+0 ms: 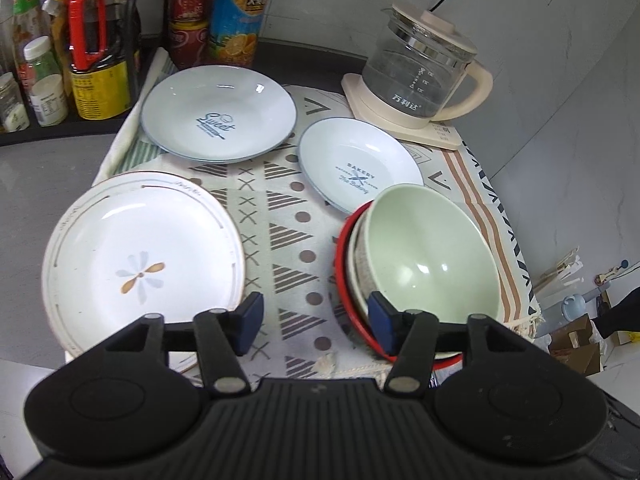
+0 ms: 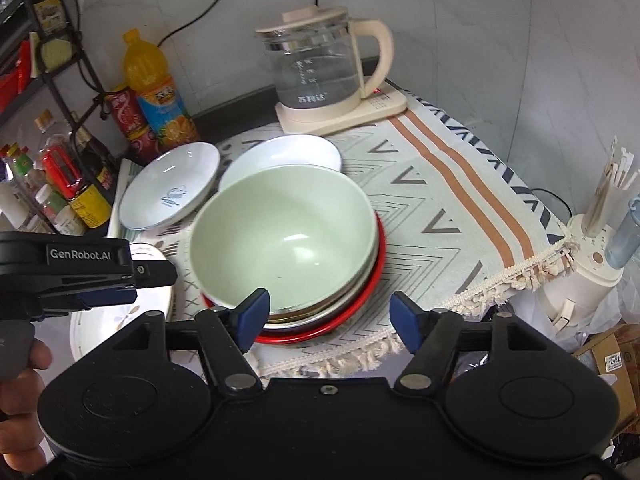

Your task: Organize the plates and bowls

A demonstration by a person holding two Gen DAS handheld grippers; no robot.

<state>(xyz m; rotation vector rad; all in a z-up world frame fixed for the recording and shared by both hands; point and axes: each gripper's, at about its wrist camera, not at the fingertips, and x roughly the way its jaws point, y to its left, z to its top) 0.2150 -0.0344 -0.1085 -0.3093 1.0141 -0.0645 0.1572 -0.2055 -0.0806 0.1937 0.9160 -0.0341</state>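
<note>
Left wrist: "Sweet" plate [image 1: 218,114], "BAKERY" plate [image 1: 360,166].

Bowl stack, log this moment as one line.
green bowl tops stack on red plate | left gripper open, empty | right gripper open, empty

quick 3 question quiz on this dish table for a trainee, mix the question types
1. True or false: the green bowl sits on top of a stack that includes a red dish.
2. Which plate bears the word "Sweet"? A) the flower plate B) the far left plate C) the bakery plate
3. Fill in: both the left tool and the right tool are ____, holding nothing.

Key: 1 true; 2 B; 3 open
</note>
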